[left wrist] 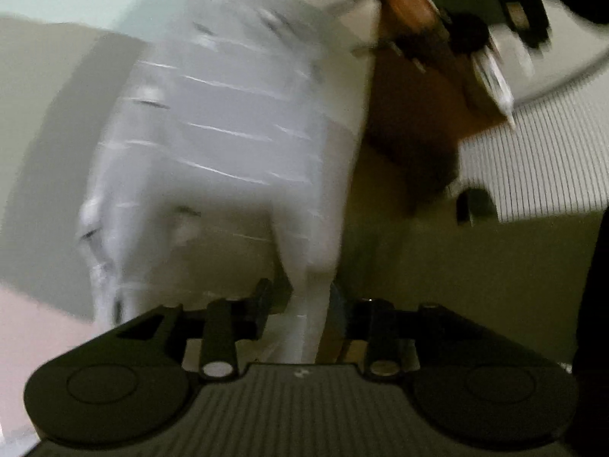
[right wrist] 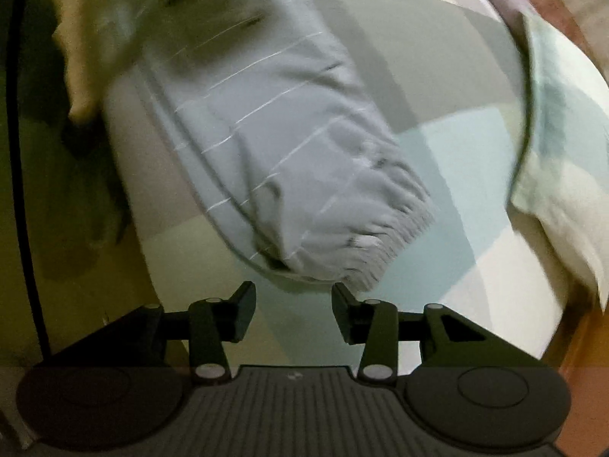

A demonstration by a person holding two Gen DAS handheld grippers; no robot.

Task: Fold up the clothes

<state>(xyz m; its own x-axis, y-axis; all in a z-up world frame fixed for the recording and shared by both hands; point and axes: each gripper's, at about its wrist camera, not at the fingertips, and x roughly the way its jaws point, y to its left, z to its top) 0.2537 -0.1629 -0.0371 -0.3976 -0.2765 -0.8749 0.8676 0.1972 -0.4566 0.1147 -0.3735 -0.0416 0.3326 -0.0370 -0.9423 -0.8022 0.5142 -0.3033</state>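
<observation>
A pale grey cloth (left wrist: 228,144) with thin white stripes stretches away from my left gripper (left wrist: 310,301) in the blurred left wrist view. A narrow fold of it runs between the fingers, and a dark gap shows beside the left finger (left wrist: 262,297), so the jaws stand open around it. In the right wrist view the same cloth (right wrist: 274,144) lies folded on the bed, its fringed end (right wrist: 392,228) toward me. My right gripper (right wrist: 293,302) is open just short of that fringe, with nothing between its fingers.
The bedsheet (right wrist: 437,144) has pale green, grey and blue blocks. A cream pillow (right wrist: 563,209) lies at the right and a black cable (right wrist: 19,152) runs down the left. At the top right of the left wrist view are a hand (left wrist: 407,3) and a ribbed white surface (left wrist: 540,160).
</observation>
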